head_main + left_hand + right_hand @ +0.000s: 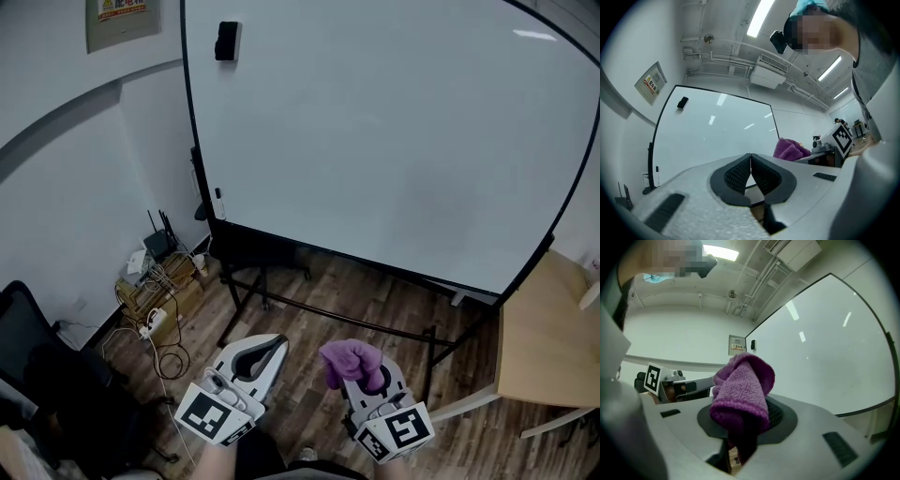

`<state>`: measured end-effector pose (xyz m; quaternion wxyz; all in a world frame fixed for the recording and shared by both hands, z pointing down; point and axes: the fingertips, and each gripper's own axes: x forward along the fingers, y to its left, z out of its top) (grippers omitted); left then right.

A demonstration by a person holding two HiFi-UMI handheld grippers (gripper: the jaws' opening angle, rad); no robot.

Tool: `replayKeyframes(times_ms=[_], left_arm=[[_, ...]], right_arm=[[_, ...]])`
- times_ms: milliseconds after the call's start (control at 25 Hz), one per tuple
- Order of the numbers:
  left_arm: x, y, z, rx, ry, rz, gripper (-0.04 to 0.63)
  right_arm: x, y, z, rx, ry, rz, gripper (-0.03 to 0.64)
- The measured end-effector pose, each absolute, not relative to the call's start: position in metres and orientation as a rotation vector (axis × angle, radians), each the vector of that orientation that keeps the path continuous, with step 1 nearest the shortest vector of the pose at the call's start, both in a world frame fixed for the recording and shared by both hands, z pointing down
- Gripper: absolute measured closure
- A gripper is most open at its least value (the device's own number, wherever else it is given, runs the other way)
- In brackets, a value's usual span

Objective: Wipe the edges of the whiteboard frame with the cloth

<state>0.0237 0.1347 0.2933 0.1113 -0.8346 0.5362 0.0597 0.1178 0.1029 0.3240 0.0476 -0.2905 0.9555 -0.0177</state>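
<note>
right gripper (362,379) is pinching the purple cloth (349,359); left gripper (265,347) has its jaws pressed together on nothing. both sit low in front of the whiteboard (394,131), well below its bottom frame edge (375,263), cloth not touching the frame. wiping not started as far as i can judge.

handling: the cloth looks like terry, soft, light, floppy, no risk of breaking. it's bunched into a wad that folds over the jaw tips, with a tail going down between the jaws. probably fine to grip it mid-wad like this so a padded lump leads onto the frame; a loose corner could drag or slip out under pressure. the frame is thin, black and stiff, so the cloth should wrap the edge easily.

views: the head view alone shows the bottom and left frame edges, the stand under the whiteboard and a black eraser (226,40) near its top left. the right gripper view alone shows the fold and the tail in the jaws. the left gripper view confirms the shut pads (740,172) and shows the cloth off to the right of the whiteboard.
</note>
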Motion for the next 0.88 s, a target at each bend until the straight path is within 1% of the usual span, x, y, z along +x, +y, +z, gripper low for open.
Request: replayKeyframes(times_ms=[280, 880], left_arm=[[0.004, 0.121, 0.294, -2.465, 1.559, 0.174, 0.578], [-0.110, 0.097, 0.290, -2.515, 1.499, 0.187, 0.578]], right_arm=[[0.100, 0.089, 0.323, -0.917, 2.900, -0.081, 0.526], [-0.010, 0.072, 0.323, -1.012, 2.867, -0.117, 0.526]])
